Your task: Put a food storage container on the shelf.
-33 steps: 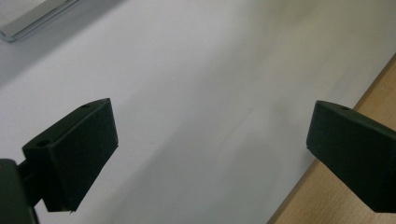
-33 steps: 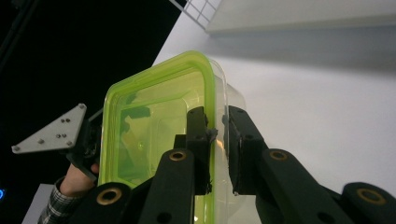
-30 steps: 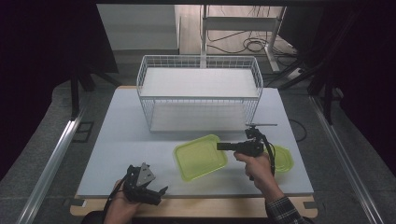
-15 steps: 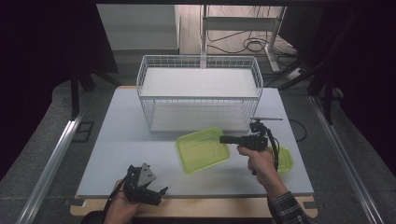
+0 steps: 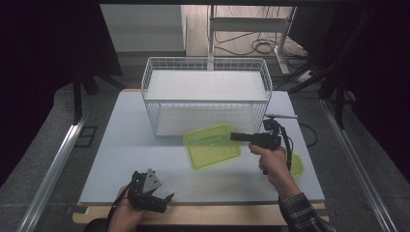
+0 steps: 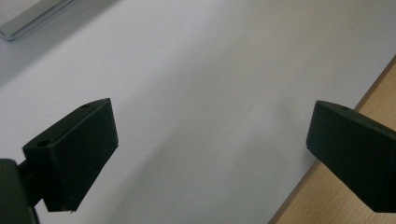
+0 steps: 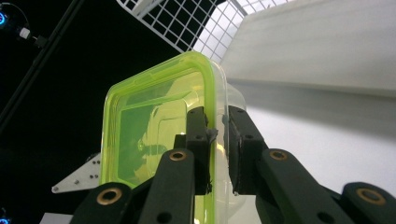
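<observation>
High view: a white rectangular tabletop with a pale wooden front edge fills the middle of the frame, grey floor on both sides and dark room beyond; cables lie on the floor at the top; a white wire basket stands at the centre of the frame. The right gripper, right of centre, points left from a hand with a plaid cuff, and grips the edge of a translucent lime-green plastic container — just below the basket; a second green piece lies behind that hand. The left gripper rests at the bottom left of centre, by the table's front edge.

Left gripper view: its two black jaws stand wide apart over bare white table; wood edge at lower right.

Right gripper view: the jaws are clamped narrow on the container's rim, held on edge — wire mesh at the top, darkness at left.
</observation>
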### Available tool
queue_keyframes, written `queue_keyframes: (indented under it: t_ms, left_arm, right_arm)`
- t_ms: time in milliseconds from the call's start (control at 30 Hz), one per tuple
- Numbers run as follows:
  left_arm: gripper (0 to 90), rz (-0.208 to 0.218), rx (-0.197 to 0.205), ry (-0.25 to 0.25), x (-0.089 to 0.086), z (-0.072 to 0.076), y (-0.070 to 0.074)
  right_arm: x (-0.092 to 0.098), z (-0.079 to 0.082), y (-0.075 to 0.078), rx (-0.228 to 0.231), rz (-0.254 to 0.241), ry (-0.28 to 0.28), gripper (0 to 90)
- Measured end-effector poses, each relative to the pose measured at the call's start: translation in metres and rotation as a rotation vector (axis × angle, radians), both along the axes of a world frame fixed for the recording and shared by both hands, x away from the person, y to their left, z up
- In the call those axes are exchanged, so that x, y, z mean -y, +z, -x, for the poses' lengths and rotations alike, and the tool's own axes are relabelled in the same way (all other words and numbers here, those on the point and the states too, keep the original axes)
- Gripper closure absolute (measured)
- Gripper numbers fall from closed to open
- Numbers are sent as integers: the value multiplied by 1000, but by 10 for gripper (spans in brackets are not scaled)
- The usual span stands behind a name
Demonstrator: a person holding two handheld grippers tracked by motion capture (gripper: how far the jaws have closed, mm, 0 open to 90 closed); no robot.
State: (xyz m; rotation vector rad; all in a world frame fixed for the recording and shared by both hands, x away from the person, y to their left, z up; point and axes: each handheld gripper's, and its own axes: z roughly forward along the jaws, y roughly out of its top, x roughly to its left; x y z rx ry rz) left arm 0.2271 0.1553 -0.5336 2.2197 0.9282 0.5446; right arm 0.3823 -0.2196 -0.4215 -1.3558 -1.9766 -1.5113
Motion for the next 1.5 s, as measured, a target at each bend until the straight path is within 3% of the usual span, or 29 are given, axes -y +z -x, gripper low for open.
queue_keyframes:
  t_ms: [400, 667, 1167, 1500]
  left_arm:
    - [20, 0, 1, 1, -1, 0, 0]
    - [20, 44, -7, -8, -2, 0, 2]
    - [21, 44, -24, -5, -2, -1, 1]
    - [21, 36, -27, -4, -2, -1, 1]
  right_arm:
    - [-2, -11, 27, 33, -11, -20, 800]
    - [-7, -22, 45, 49, -28, -37, 800]
    - [-11, -44, 73, 70, -55, -90, 800]
    - [-18, -64, 96, 110, -33, -151, 800]
